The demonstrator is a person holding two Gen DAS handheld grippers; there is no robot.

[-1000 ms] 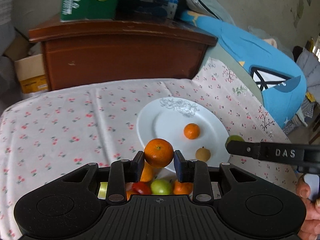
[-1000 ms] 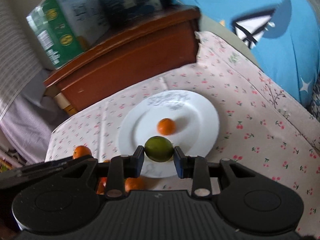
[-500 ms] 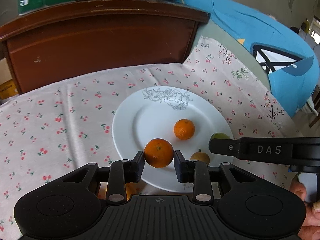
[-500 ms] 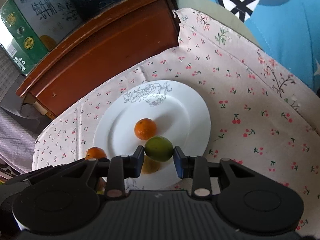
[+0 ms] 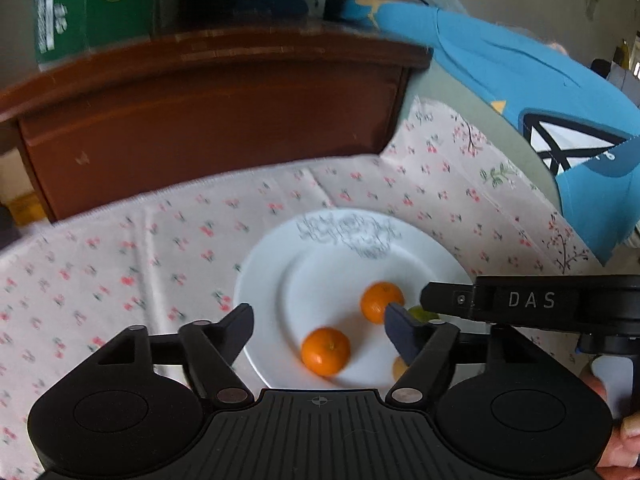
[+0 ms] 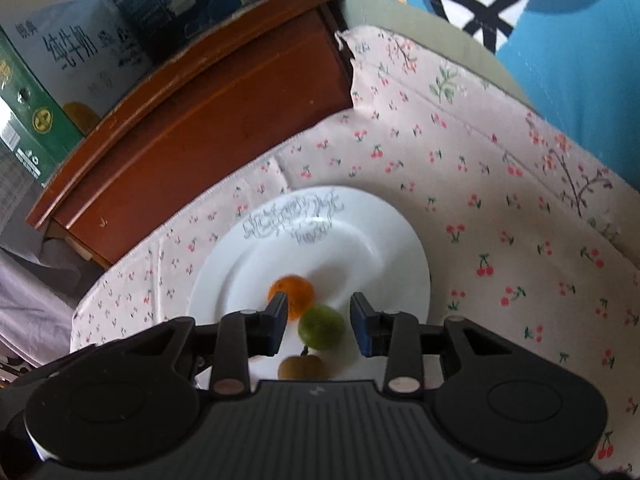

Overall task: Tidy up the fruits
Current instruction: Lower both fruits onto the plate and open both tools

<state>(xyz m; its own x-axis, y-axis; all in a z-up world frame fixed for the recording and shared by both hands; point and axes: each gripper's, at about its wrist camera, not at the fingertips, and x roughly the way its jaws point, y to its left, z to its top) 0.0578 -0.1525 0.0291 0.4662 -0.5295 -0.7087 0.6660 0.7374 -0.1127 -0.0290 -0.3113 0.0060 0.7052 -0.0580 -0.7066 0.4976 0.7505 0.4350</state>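
Now both tools have spread apart, dropping orange (image 5: 325, 351) and lime (image 6: 321, 327) onto plate (image 5: 320, 240).

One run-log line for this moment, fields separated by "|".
left gripper open | right gripper open | orange on plate | green fruit on plate

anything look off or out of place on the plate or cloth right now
Nothing stands out. The white plate sits flat on the cherry-print cloth with two oranges, a green fruit and a brownish fruit on it. The cloth's far edge by the wooden cabinet looks a bit ragged; no spills or damage.
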